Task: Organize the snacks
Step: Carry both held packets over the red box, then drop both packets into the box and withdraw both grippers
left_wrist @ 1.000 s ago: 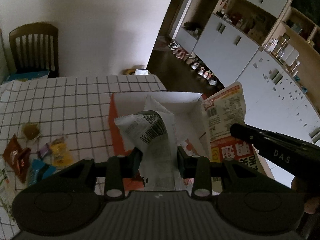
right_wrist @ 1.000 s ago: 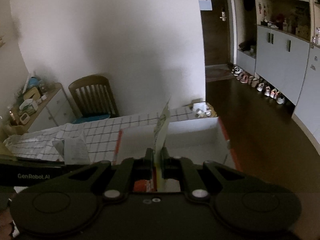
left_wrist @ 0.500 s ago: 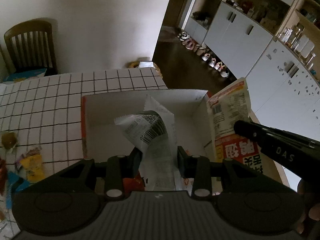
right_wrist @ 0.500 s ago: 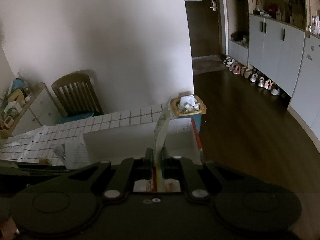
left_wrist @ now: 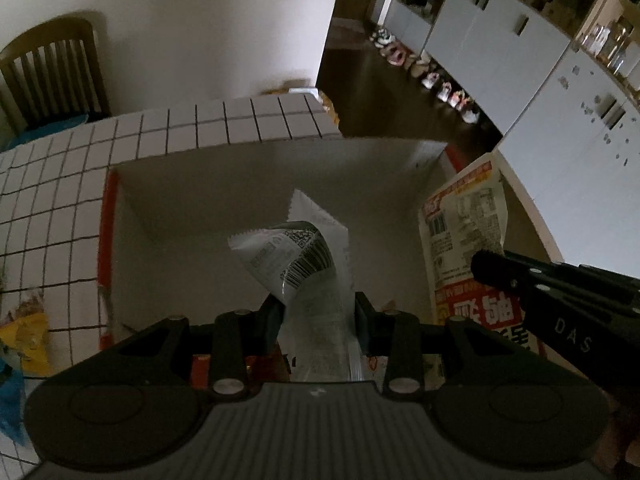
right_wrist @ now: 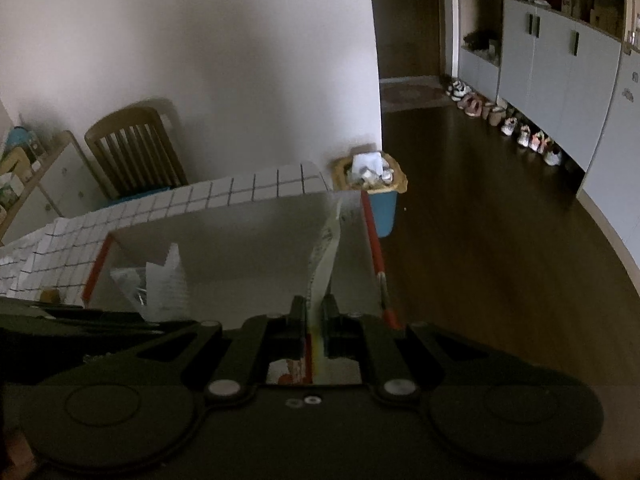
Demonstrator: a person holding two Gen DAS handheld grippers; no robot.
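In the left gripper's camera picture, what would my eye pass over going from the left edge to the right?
Yellow snack wrapper on the checked tablecloth → red-edged white cardboard box → silvery barcode-printed snack packet pinched in the left gripper → red-and-white printed snack bag → black right gripper.

1. Room's pretty dim, with a plain white wall (right_wrist: 240,60) taking up most of the background.
2. A brown slatted wooden chair (right_wrist: 136,148) sits against that wall, just behind the table with the white black-grid cloth (left_wrist: 120,148).
3. Dark brown wood floor (right_wrist: 480,220) runs off to the right toward a dark wooden door (right_wrist: 408,20).
4. Grey-white cabinets (right_wrist: 560,80) line the right side, with a row of shoes (right_wrist: 504,120) on the floor under them.
5. A blue bin with a yellowish liner (right_wrist: 376,184), stuffed with trash, stands by the table's far corner.
6. Low white drawer unit (right_wrist: 44,184) on the far left, with clutter on top.
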